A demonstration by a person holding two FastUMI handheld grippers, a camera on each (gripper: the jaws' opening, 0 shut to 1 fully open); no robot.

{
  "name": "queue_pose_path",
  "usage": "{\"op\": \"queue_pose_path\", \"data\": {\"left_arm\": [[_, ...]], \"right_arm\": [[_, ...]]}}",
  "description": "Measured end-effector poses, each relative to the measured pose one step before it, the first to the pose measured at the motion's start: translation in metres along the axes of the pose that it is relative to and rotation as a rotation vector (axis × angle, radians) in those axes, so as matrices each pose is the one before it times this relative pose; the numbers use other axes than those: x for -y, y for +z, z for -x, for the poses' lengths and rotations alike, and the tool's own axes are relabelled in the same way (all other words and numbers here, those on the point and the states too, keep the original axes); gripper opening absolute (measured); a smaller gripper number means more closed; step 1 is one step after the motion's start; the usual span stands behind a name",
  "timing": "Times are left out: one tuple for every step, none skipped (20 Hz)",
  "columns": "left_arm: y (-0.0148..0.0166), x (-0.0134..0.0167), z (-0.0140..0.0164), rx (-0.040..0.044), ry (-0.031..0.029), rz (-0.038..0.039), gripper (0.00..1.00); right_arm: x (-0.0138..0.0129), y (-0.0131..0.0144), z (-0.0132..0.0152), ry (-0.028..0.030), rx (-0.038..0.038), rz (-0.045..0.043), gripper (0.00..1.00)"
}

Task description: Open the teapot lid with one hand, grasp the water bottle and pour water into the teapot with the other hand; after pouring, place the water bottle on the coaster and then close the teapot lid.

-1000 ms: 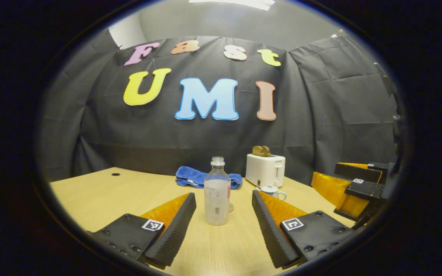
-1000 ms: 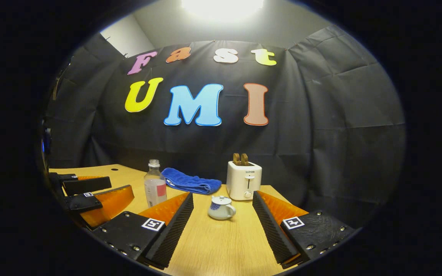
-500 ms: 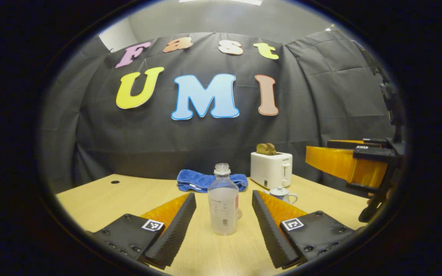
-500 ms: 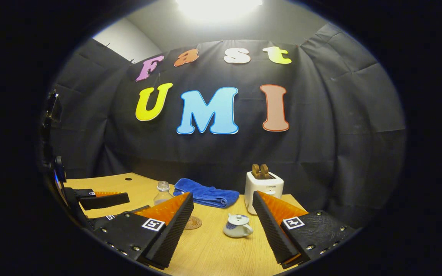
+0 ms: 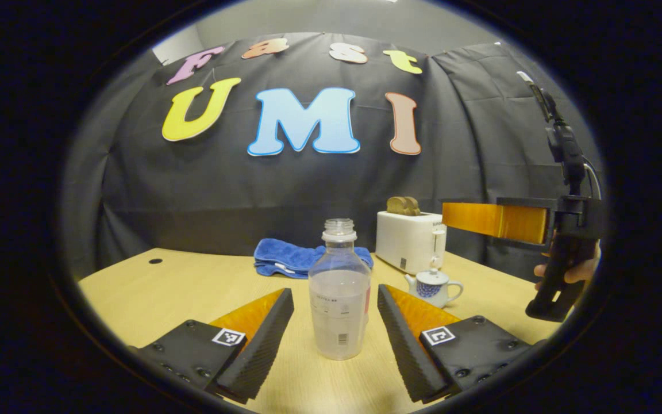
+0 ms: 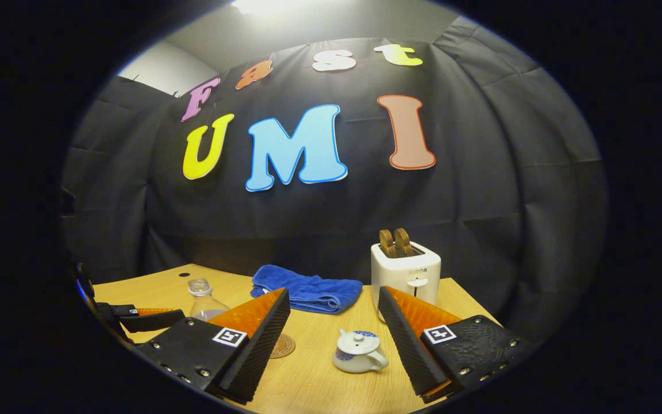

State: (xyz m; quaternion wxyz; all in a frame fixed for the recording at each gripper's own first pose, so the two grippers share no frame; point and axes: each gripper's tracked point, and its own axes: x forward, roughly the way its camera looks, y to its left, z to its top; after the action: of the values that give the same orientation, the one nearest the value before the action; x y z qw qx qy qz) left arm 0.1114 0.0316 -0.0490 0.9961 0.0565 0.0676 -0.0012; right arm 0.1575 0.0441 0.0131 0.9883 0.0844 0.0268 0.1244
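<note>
A clear uncapped water bottle (image 5: 339,293) stands upright on the wooden table (image 5: 193,287), partly filled. My left gripper (image 5: 335,339) is open, its fingers on either side of the bottle without touching it. A small white teapot (image 6: 358,352) with blue patterns sits with its lid on, also seen as the teapot (image 5: 434,286) to the right behind the bottle. My right gripper (image 6: 334,345) is open and raised above the table, with the teapot between and beyond its fingers. A round brown coaster (image 6: 282,347) lies left of the teapot. The bottle's top (image 6: 201,296) peeks out behind the right gripper's left finger.
A white toaster (image 5: 410,240) holding toast stands at the back right, beside a folded blue towel (image 5: 288,259). In the left gripper view, a hand (image 5: 566,275) holds the other gripper high at the right. A small hole (image 5: 154,260) marks the table's far left.
My left gripper has moved forward, so the bottle now stands between its fingers. My right gripper has risen and tilted, bringing the teapot between its fingers from above.
</note>
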Motion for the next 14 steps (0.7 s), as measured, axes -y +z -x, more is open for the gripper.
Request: {"op": "queue_pose_path", "data": {"left_arm": [[-0.00233, 0.00011, -0.0038, 0.00039, -0.00218, -0.00921, 0.99], [-0.00064, 0.00015, -0.00447, 0.00085, -0.00196, -0.00536, 0.99], [-0.00244, 0.00036, -0.00354, 0.001, -0.00679, -0.00142, 0.99], [-0.00142, 0.00204, -0.00422, -0.00026, -0.00615, -0.00012, 0.99], [-0.00154, 0.00134, -0.00279, 0.00301, -0.00655, 0.00106, 0.99], [0.00013, 0.00162, -0.00419, 0.0032, -0.00994, -0.00046, 0.99], [-0.00207, 0.00155, -0.00327, 0.00034, -0.00599, -0.0031, 0.99], [-0.00188, 0.00133, -0.00382, -0.00019, -0.00555, -0.00353, 0.99], [-0.00217, 0.00022, -0.00295, -0.00132, -0.00467, -0.00171, 0.99], [-0.00127, 0.00053, -0.00235, -0.00099, -0.00142, -0.00057, 0.99], [-0.0023, -0.00042, -0.00125, -0.00043, -0.00141, 0.00341, 0.99], [-0.00125, -0.00013, -0.00139, -0.00019, -0.00246, 0.00783, 0.99], [-0.00186, 0.00017, -0.00111, 0.00108, -0.00344, 0.00998, 0.99], [-0.00138, 0.00095, -0.00175, -0.00303, -0.00606, 0.00719, 0.99]], "right_arm": [[-0.00085, -0.00749, -0.00842, 0.00693, -0.01015, -0.01357, 0.96], [0.00014, -0.00652, -0.00776, 0.00281, -0.00828, -0.01063, 0.96], [0.00185, -0.00807, -0.0084, -0.002, -0.00956, -0.00217, 0.96], [0.00366, -0.00645, -0.00645, -0.00945, -0.00879, -0.00027, 0.96], [0.00216, -0.00535, -0.00732, -0.00531, -0.00471, -0.00329, 0.96], [0.00037, -0.00365, -0.00675, 0.00158, -0.00616, 0.0065, 0.96], [0.00329, -0.00688, -0.00718, -0.01425, -0.00917, 0.02042, 0.96], [0.00576, -0.0039, -0.00636, -0.02028, -0.00411, 0.01188, 0.96], [0.00185, -0.00329, -0.00512, -0.00197, -0.00516, -0.00737, 0.96], [-0.00133, -0.00475, -0.00439, 0.00562, -0.0087, -0.01301, 0.96], [-0.00004, -0.00868, -0.00391, -0.00341, -0.01693, -0.0046, 0.96], [0.00229, -0.00738, -0.00354, -0.00792, -0.01557, 0.0011, 0.94], [-0.00033, -0.0048, -0.00241, 0.00149, -0.00908, 0.00305, 0.9], [0.00183, -0.00275, -0.00158, -0.00873, -0.00573, 0.01025, 0.9]]}}
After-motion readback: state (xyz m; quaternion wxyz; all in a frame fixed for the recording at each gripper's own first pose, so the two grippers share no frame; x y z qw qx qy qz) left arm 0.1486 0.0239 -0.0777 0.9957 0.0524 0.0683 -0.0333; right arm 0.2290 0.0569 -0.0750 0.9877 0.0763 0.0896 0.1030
